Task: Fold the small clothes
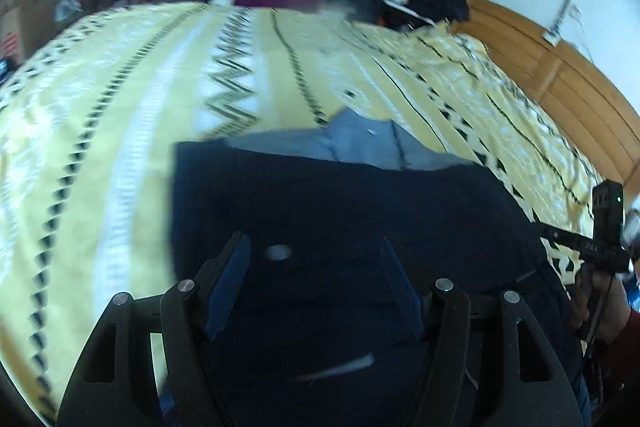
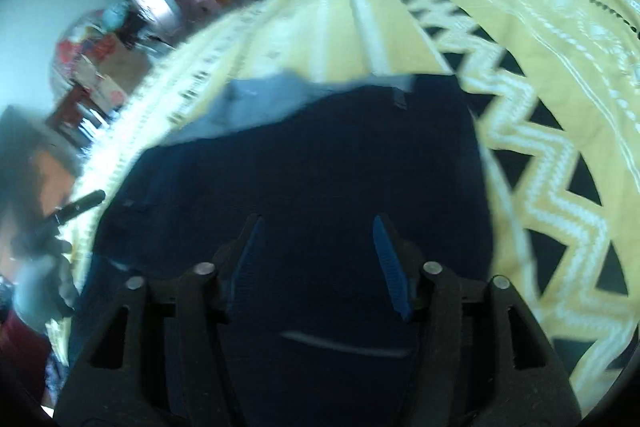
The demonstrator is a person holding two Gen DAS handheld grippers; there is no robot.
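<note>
Your left wrist camera sits low and close over the dark garment (image 1: 340,227), looking along its tongs (image 1: 316,259) across the bed (image 1: 120,75) toward the far edge and the wooden headboard (image 1: 560,75) at right. Your right wrist camera looks down along its own tongs (image 2: 318,247), equally near, facing the bed's far-left edge. Both views share the dark garment, the pale blue cloth (image 2: 260,99) and the patterned bedspread.

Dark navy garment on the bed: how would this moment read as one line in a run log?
stage: folding | dark navy garment: on yellow patterned bedspread, over light blue cloth | left gripper: open above garment | right gripper: open above garment
</note>
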